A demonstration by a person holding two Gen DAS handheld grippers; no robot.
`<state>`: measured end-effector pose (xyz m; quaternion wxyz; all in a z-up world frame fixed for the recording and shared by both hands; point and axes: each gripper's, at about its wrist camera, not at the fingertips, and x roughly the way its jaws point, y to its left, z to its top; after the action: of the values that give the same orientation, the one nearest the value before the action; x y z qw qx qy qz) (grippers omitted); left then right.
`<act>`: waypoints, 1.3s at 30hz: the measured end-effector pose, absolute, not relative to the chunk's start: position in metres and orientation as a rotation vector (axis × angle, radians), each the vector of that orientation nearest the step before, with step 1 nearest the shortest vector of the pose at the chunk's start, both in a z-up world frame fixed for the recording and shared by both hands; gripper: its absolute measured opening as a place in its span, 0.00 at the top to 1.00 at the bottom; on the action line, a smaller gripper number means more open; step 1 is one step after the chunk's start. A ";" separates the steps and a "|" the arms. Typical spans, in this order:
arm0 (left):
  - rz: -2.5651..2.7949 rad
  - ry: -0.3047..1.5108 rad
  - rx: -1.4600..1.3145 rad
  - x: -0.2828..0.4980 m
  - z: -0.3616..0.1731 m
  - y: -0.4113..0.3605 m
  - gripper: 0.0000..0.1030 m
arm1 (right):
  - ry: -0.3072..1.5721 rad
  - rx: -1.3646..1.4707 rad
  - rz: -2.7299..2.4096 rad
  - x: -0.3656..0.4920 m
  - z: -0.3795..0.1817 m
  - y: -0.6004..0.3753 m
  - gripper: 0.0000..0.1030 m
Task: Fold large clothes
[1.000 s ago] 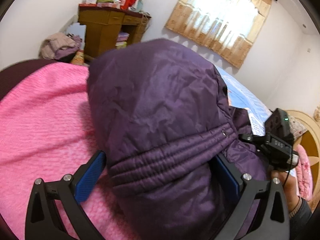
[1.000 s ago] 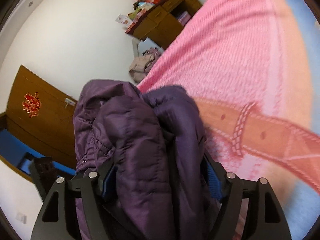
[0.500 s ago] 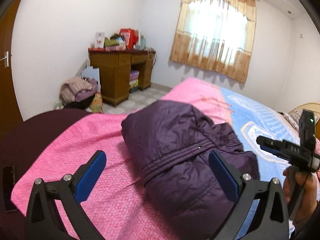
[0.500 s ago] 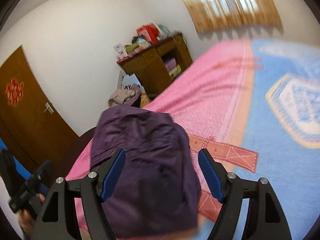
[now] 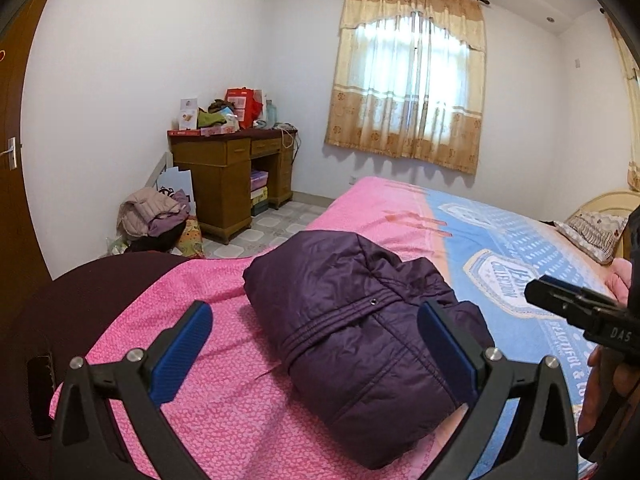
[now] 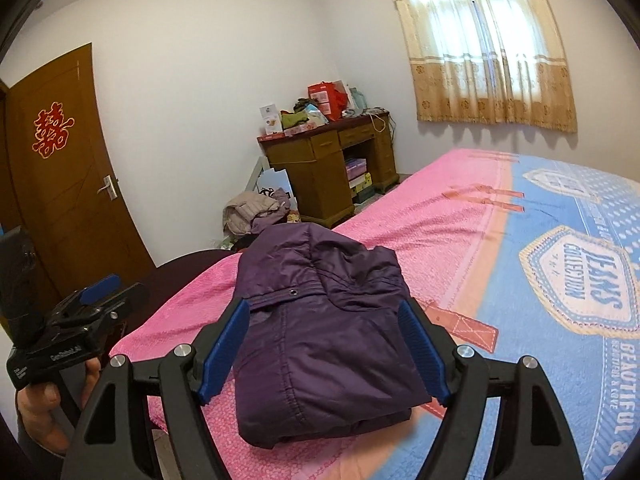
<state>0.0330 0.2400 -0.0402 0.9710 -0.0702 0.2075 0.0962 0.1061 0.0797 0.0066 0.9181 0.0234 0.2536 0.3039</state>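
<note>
A dark purple padded jacket lies folded into a compact bundle on the pink end of the bed; it also shows in the right wrist view. My left gripper is open and empty, held back from and above the jacket. My right gripper is open and empty, also above and short of the bundle. In the right wrist view the left gripper shows at the left, held in a hand. In the left wrist view the right gripper's body shows at the right edge.
The bed cover turns blue with printed badges toward the right. A wooden desk piled with boxes stands by the far wall, a heap of clothes on the floor beside it. A brown door is at left, a curtained window behind.
Both grippers have let go of the jacket and drawn back from it. The jacket now rests folded on the bed instead of filling the views between the jaws.
</note>
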 end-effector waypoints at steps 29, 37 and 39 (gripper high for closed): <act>0.209 0.409 -0.135 0.030 -0.042 0.242 0.00 | 0.483 0.010 0.649 0.088 0.011 0.088 0.25; 0.210 0.418 -0.140 0.031 -0.042 0.243 0.00 | 0.487 0.013 0.647 0.086 0.009 0.087 0.25; 0.210 0.420 -0.143 0.031 -0.043 0.244 0.00 | 0.487 0.012 0.647 0.086 0.009 0.087 0.25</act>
<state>0.0309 0.2439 -0.0429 0.9701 -0.0707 0.2078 0.1038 0.0864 0.0872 0.0093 0.9191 0.0056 0.2367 0.3149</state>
